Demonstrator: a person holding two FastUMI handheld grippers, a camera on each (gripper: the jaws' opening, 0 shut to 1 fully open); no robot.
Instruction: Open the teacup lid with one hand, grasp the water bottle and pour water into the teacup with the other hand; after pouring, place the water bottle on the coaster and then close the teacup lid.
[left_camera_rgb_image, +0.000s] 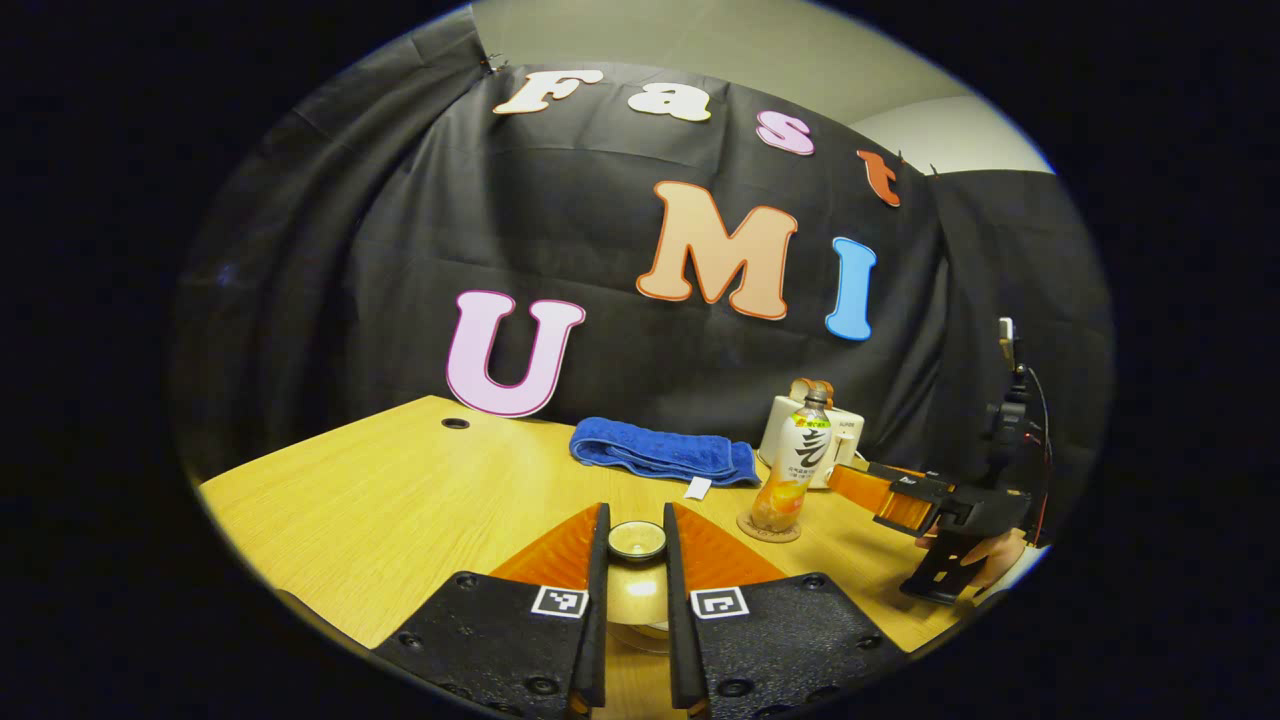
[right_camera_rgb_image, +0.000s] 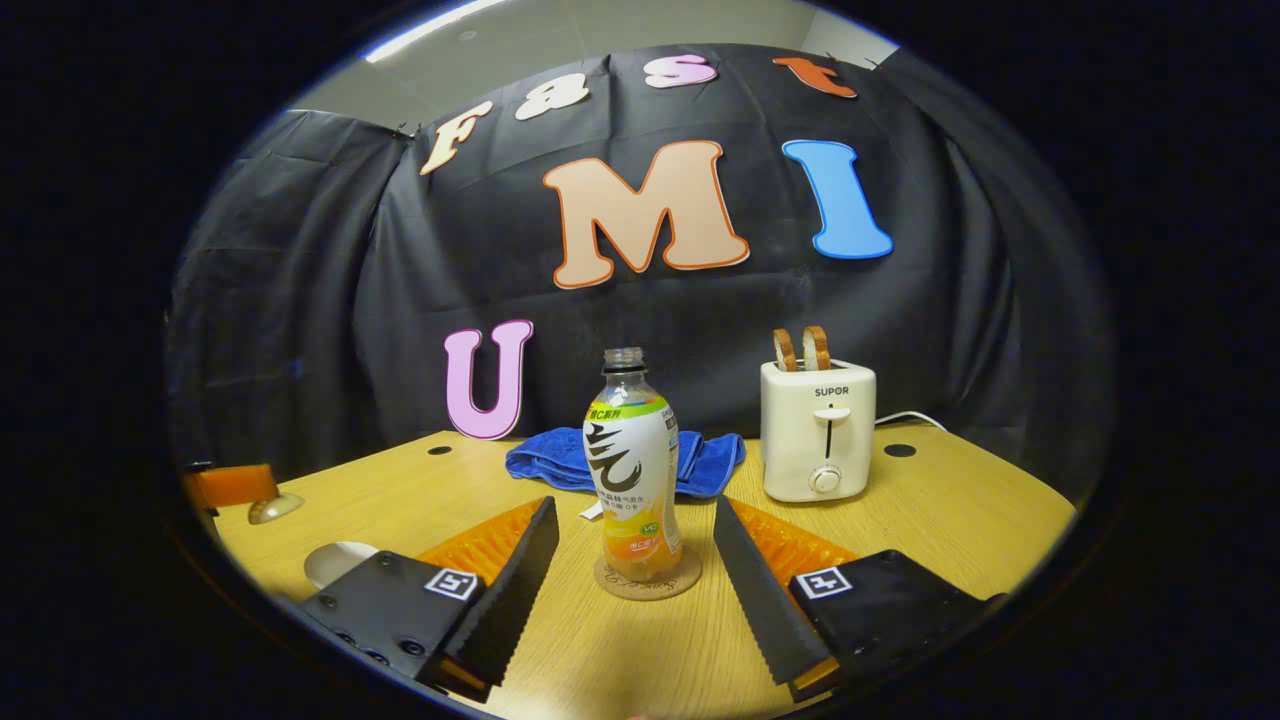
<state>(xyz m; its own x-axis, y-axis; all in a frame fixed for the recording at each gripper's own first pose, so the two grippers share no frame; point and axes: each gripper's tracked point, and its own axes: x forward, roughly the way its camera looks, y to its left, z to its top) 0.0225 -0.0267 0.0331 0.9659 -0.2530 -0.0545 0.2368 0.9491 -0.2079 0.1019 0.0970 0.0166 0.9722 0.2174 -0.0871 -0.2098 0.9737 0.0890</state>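
My left gripper (left_camera_rgb_image: 637, 520) is shut on the round knob of the teacup lid (left_camera_rgb_image: 637, 541); the lid's pale dome shows below, between the fingers. In the right gripper view, that lid (right_camera_rgb_image: 276, 508) hangs at the far left, with a pale teacup rim (right_camera_rgb_image: 338, 562) nearer, partly hidden by my own finger. The uncapped water bottle (right_camera_rgb_image: 632, 470), holding orange liquid low down, stands upright on a round coaster (right_camera_rgb_image: 647, 583). My right gripper (right_camera_rgb_image: 633, 505) is open, with a finger on each side of the bottle and neither touching it. In the left gripper view, the bottle (left_camera_rgb_image: 795, 465) stands beside the right gripper (left_camera_rgb_image: 850, 482).
A white toaster (right_camera_rgb_image: 818, 435) with two bread slices stands at the back right, its cord trailing right. A folded blue towel (right_camera_rgb_image: 560, 460) lies behind the bottle. The wooden table (right_camera_rgb_image: 960, 510) has small round cable holes. A hand (left_camera_rgb_image: 990, 555) holds the right gripper.
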